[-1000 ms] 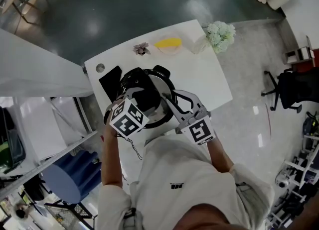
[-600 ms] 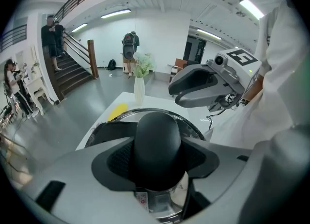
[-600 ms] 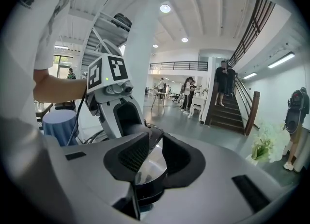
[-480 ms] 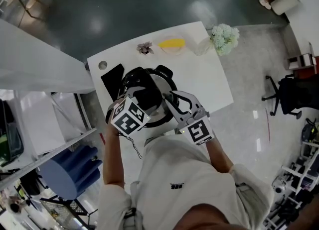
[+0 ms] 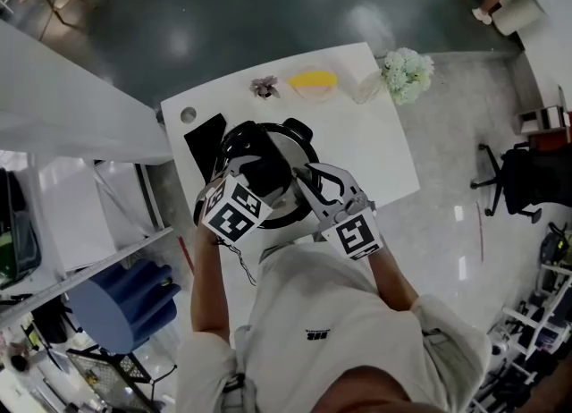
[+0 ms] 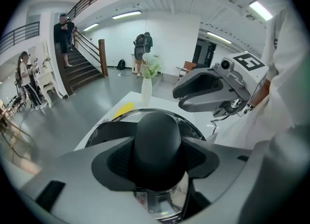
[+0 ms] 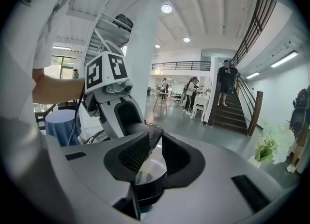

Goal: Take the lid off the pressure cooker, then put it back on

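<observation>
White table [image 5: 375, 143], left tool [image 6: 156, 172] clamps lid knob [image 6: 157, 138], right tool [image 7: 153, 156] grips cooker handle [image 7: 145, 195].

Setting: a large open hall in an office or showroom type of building, not a home.

Evidence:
- The polished grey floor [image 5: 223, 9] reflects the ceiling lights.
- A wide staircase [image 6: 80, 70] with dark treads and a handrail rises beside a railed mezzanine [image 7: 179, 65].
- Strip lights [image 6: 128, 14] run along the white ceiling.
- Several people [image 6: 143, 48] stand about in the distance.
- A wheeled office chair [image 5: 525, 165] sits off to one side.
- A white table [image 5: 375, 152] stands free on the floor, with a vase of white flowers [image 5: 407, 71] at its corner.
</observation>
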`<state>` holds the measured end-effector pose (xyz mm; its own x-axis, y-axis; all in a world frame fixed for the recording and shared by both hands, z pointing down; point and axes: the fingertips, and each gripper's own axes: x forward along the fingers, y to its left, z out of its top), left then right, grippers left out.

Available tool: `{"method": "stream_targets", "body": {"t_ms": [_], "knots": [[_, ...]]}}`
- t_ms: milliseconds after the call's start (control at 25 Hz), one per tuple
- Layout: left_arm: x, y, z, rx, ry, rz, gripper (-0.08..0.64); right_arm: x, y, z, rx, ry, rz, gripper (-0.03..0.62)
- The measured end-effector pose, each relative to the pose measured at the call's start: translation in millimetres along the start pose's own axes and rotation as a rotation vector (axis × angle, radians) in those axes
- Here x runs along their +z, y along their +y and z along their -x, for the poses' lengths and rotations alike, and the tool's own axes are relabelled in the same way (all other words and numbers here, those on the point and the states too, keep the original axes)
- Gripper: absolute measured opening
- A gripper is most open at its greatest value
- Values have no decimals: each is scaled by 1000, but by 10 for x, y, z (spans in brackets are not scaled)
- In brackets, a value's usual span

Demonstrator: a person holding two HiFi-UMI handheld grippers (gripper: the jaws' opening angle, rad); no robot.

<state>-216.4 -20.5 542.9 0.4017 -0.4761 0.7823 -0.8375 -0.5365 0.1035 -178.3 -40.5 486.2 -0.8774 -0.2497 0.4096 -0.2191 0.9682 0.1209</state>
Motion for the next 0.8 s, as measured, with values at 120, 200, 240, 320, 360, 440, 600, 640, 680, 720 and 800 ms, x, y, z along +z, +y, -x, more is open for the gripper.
{"method": "stream_targets", "body": {"t_ms": [120, 200, 240, 320, 360, 440, 600, 640, 680, 720, 800], "knots": [[-4, 7, -2, 21, -2, 28, 287, -5, -6, -24, 16, -22, 44, 87], [-7, 14, -2, 37, -3, 49, 288, 4, -5, -22, 18, -12, 29, 86], [-8, 17, -3, 45, -5, 59, 287, 9, -6, -15, 17, -2, 13, 86], [-7, 21, -7, 61, -6, 79, 288, 9, -11, -9, 20, 9, -5, 86], [-8, 23, -7, 68, -7, 89, 287, 7, -12, -10, 22, 7, -3, 86], [-15, 28, 1, 83, -9, 107, 288, 3, -8, -20, 31, -8, 18, 86], [-23, 39, 9, 112, -16, 143, 288, -7, -22, -16, 38, -16, 27, 84], [-22, 39, 8, 119, -17, 152, 288, -17, -30, -15, 40, -20, 33, 84], [-23, 40, 8, 126, -19, 162, 287, -26, -37, -15, 41, -23, 37, 84], [-26, 43, 10, 133, -21, 171, 288, -33, -42, -16, 42, -24, 39, 84], [-31, 55, 11, 149, -23, 189, 288, -48, -52, -28, 48, -34, 50, 84]]}}
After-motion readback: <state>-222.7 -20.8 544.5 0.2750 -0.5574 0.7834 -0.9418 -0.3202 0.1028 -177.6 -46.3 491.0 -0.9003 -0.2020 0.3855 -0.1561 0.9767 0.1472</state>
